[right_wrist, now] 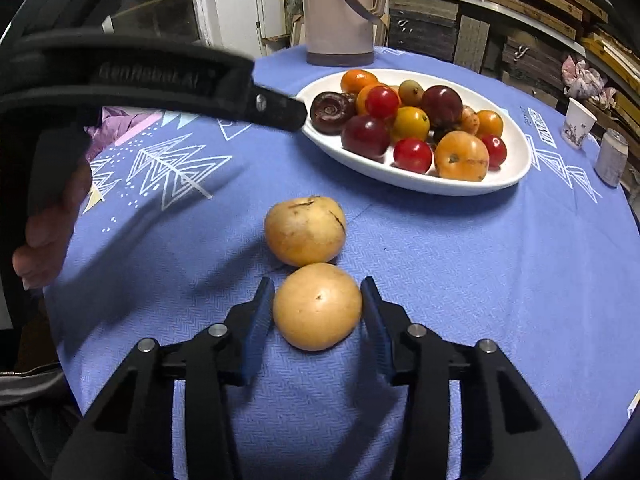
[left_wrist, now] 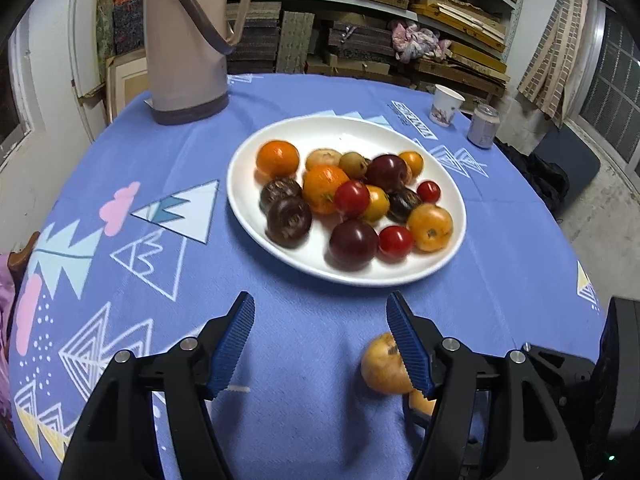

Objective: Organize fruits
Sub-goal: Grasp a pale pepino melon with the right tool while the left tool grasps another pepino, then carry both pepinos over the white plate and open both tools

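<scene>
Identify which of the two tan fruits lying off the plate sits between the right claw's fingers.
The nearer tan fruit, smooth-skinned with one small dark speck, sits between the right claw fingers. The other tan fruit lies beyond it toward the plate and bears dark cracks.

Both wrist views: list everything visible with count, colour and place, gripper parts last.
Plate: one, white, oval, mid-table.
Fruits on plate: about fifteen; orange, yellow, red, dark purple, brown.
Loose fruits: two, tan-yellow, touching, on the cloth before the plate; far fruit, near fruit.
Tablecloth: one, blue, white triangle prints.
Thermos jug: one, beige, brown base, behind the plate.
Paper cup: one, white, far edge.
Can: one, pale, beside cup.
Shelves: stacked boards, background.
Left gripper: black, blue pads, open, empty.
Right gripper: pads against the near fruit.
</scene>
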